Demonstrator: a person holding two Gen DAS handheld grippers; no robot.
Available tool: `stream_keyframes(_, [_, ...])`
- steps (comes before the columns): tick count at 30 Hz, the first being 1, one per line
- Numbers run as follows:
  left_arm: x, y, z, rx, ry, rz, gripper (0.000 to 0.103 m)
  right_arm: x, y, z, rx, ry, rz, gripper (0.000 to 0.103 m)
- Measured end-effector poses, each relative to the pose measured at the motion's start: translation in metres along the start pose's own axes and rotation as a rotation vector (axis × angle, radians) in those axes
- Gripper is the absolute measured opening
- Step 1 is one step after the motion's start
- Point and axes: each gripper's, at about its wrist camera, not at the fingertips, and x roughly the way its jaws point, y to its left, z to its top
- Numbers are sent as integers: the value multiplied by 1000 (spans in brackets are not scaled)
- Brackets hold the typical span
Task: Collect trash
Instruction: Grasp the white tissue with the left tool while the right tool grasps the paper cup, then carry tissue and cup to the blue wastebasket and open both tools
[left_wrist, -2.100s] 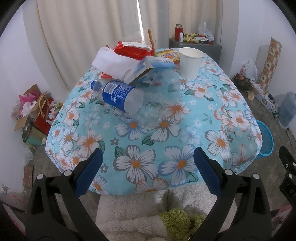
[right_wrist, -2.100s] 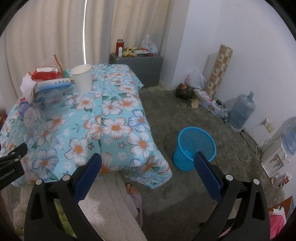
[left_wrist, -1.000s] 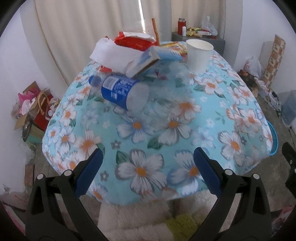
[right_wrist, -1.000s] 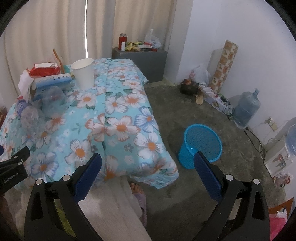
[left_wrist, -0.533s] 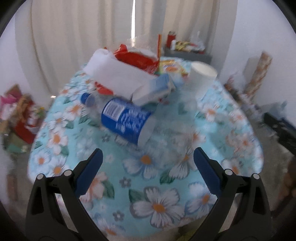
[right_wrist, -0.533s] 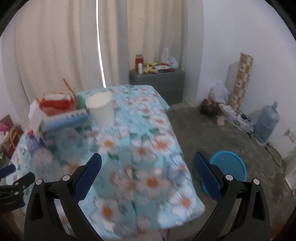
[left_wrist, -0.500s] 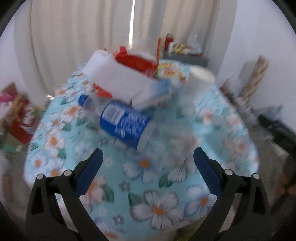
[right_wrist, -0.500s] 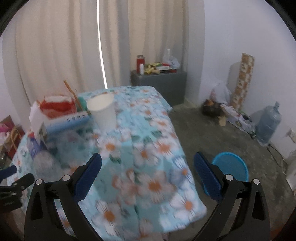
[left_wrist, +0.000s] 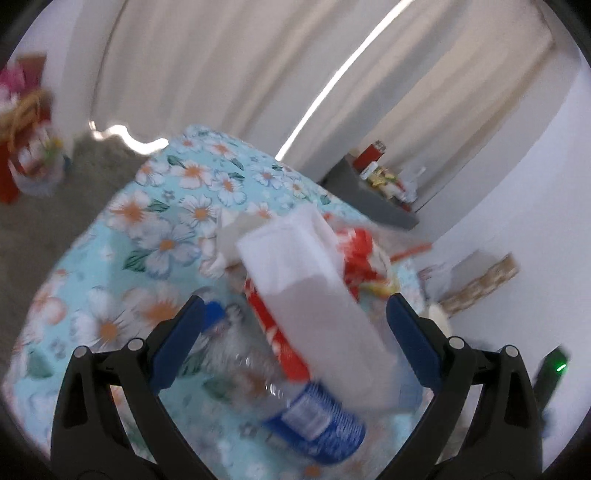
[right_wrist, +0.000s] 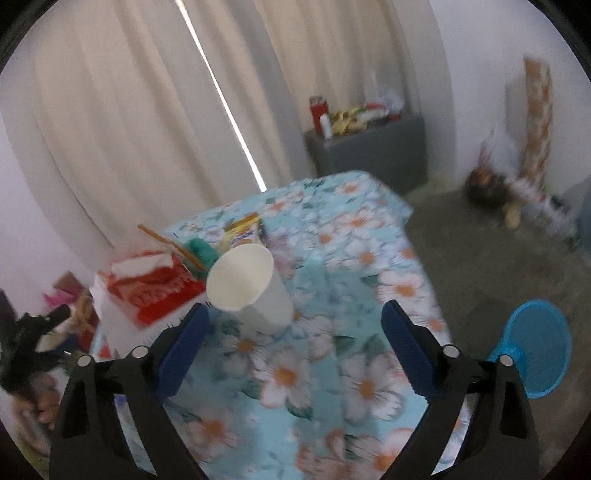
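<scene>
left gripper (left_wrist: 295, 347): fingers spread, empty, tilted over the table (left_wrist: 155, 236) | plastic bottle (left_wrist: 280, 391) lies between the fingers, long axis slanting cap-left to label-right, white box (left_wrist: 314, 314) across it | right gripper (right_wrist: 291, 347): fingers spread, empty, paper cup (right_wrist: 251, 288) upright just ahead-left | blue basket (right_wrist: 535, 350) on floor, right

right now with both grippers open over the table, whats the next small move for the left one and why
Probably ease the left gripper down and shut it on the white box. Its fingers stand wide open with the box between them, lying on top of the plastic bottle, so it looks like the nearest trash.
</scene>
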Motion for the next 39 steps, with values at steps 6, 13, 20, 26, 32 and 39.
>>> stream_keyframes(6, [37, 34, 21, -125, 66, -136, 93, 36, -10, 19, 96, 105, 155, 82])
stream_keyframes(13, [48, 42, 20, -154, 88, -151, 51, 74, -8, 26, 132, 206, 231, 58])
stream_keyframes(20, [27, 27, 12, -41, 46, -122, 19, 85, 0, 26, 96, 248, 203, 22])
stream_keyframes(26, [5, 13, 7, 36, 8, -141, 0, 78, -3, 23, 84, 249, 180, 5])
stream_keyframes(32, [-19, -1, 4, 79, -46, -186, 0, 55, -8, 22, 92, 201, 185, 4])
stream_keyframes(39, [-60, -28, -1, 138, -122, -278, 0, 25, -14, 20, 102, 142, 185, 3])
